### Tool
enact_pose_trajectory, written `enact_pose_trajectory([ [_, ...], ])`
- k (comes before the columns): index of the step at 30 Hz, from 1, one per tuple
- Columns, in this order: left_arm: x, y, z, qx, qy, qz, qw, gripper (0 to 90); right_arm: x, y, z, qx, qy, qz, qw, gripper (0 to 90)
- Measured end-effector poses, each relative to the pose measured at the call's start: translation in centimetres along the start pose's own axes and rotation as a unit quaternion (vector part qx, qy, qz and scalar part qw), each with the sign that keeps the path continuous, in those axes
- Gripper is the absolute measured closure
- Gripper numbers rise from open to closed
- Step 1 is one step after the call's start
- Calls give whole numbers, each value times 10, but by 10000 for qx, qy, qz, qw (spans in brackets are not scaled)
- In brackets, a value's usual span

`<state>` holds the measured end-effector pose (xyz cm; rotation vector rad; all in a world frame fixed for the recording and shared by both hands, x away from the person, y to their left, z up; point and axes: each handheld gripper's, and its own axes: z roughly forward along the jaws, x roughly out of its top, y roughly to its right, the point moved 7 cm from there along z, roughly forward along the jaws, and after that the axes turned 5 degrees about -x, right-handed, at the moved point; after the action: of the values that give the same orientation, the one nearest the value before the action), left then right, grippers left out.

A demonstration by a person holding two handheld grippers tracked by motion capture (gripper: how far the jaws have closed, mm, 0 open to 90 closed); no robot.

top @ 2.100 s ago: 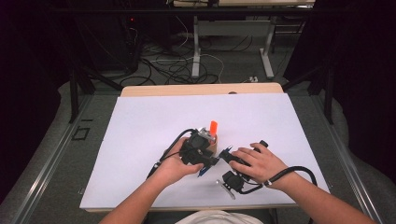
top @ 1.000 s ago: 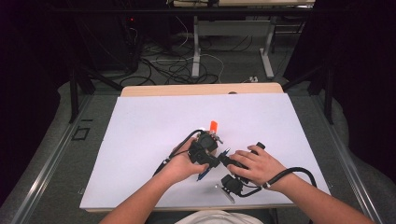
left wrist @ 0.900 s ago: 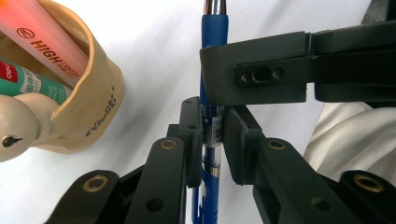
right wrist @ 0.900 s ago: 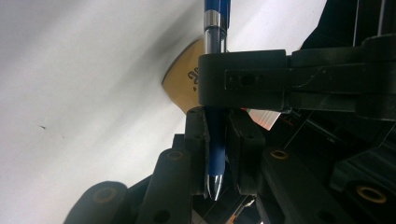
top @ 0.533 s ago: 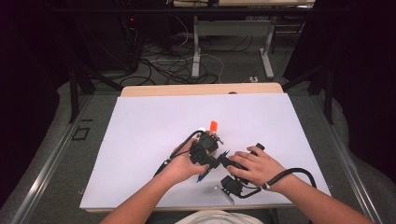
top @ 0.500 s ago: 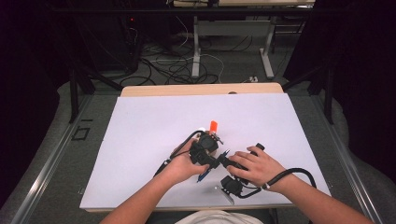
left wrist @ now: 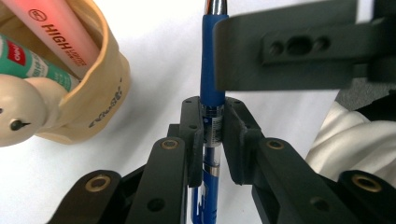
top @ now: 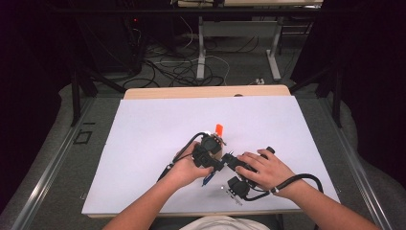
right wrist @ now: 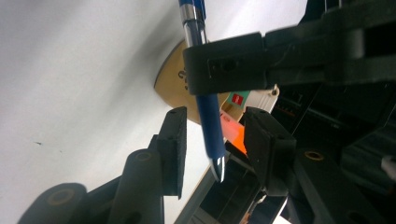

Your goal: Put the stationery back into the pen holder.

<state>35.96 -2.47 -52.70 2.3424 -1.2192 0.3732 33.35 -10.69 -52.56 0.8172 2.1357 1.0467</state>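
Note:
A blue pen (left wrist: 211, 84) stands clamped between the two pads of my left gripper (left wrist: 212, 135), which is shut on its barrel. In the high view the pen (top: 208, 178) pokes out below the left gripper (top: 210, 158) at the table's front middle. My right gripper (right wrist: 217, 140) is open, with the pen's end (right wrist: 210, 116) between its fingers and touching neither pad. Just beyond stands a tan pen cup (left wrist: 100, 93) with an orange highlighter (top: 219, 129) and a green marker (left wrist: 32, 65) in it. The right gripper (top: 232, 163) meets the left one head-on.
A white sheet (top: 143, 143) covers the table, with a wooden edge (top: 206, 92) at the far side. Cables from both grippers trail toward the front edge. Beyond the table are a dark floor, loose cables and desk legs.
The left gripper with the pen has edged slightly right, toward the right gripper. Its hold on the pen is the same.

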Motion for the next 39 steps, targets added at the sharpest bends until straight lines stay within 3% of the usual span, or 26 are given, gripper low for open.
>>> enact_pose_trajectory([
  [9, 1, -9, -3, -61, 162, -204, 9996, 793, -11, 3, -5, -109, -26, 807, 9967, 521],
  [11, 2, -10, -5, -71, 179, -267, 9995, 793, -13, 3, -7, -148, -15, 1055, 9943, 517],
  [14, 4, -13, -7, -6, 303, -181, 9994, 793, -15, 3, -7, -191, 51, 1359, 9905, 509],
  [15, 4, -14, -8, -12, 335, -202, 9992, 793, -16, 1, -8, -134, -14, 1541, 9880, 503],
  [16, 4, -15, -9, -3, 338, -222, 9992, 793, -17, 0, -7, -250, -5, 1745, 9843, 501],
  [17, 5, -15, -9, -3, 380, -239, 9990, 793, -18, 2, -7, -263, 57, 1771, 9838, 498],
  [18, 5, -16, -10, 20, 431, -257, 9987, 793, -19, 0, -8, -151, 31, 1924, 9812, 493],
  [19, 5, -16, -11, 8, 464, -291, 9985, 793, -20, 2, -7, -290, 103, 1995, 9794, 484],
  [20, 6, -17, -12, 32, 503, -269, 9984, 793, -20, 0, -7, -251, 65, 2195, 9753, 483],
  [22, 7, -19, -13, 41, 559, -291, 9980, 793, -22, 1, -7, -350, 70, 2316, 9722, 482],
  [25, 9, -21, -16, 75, 711, -273, 9971, 793, -23, -3, -6, -306, 77, 2570, 9659, 457],
  [27, 10, -23, -18, 105, 748, -273, 9968, 793, -24, -7, -4, -236, 23, 2852, 9582, 431],
  [30, 12, -24, -23, 117, 872, -256, 9958, 793, -27, -10, -1, -208, -32, 3054, 9520, 393],
  [31, 13, -25, -24, 148, 918, -225, 9954, 793, -28, -12, 0, -180, -96, 3254, 9454, 378],
  [32, 14, -26, -26, 163, 978, -230, 9948, 793, -29, -13, 1, -182, -66, 3289, 9442, 356],
  [35, 17, -28, -31, 211, 1153, -213, 9929, 793, -34, -16, 5, -137, -112, 3607, 9325, 301],
  [37, 19, -29, -34, 233, 1286, -193, 9912, 793, -36, -19, 7, -63, -101, 3847, 9230, 267],
  [38, 20, -30, -35, 245, 1364, -227, 9901, 792, -38, -22, 7, 10, -188, 4002, 9162, 250],
  [39, 21, -31, -37, 265, 1421, -249, 9892, 793, -40, -22, 7, 43, -230, 4036, 9146, 235],
])
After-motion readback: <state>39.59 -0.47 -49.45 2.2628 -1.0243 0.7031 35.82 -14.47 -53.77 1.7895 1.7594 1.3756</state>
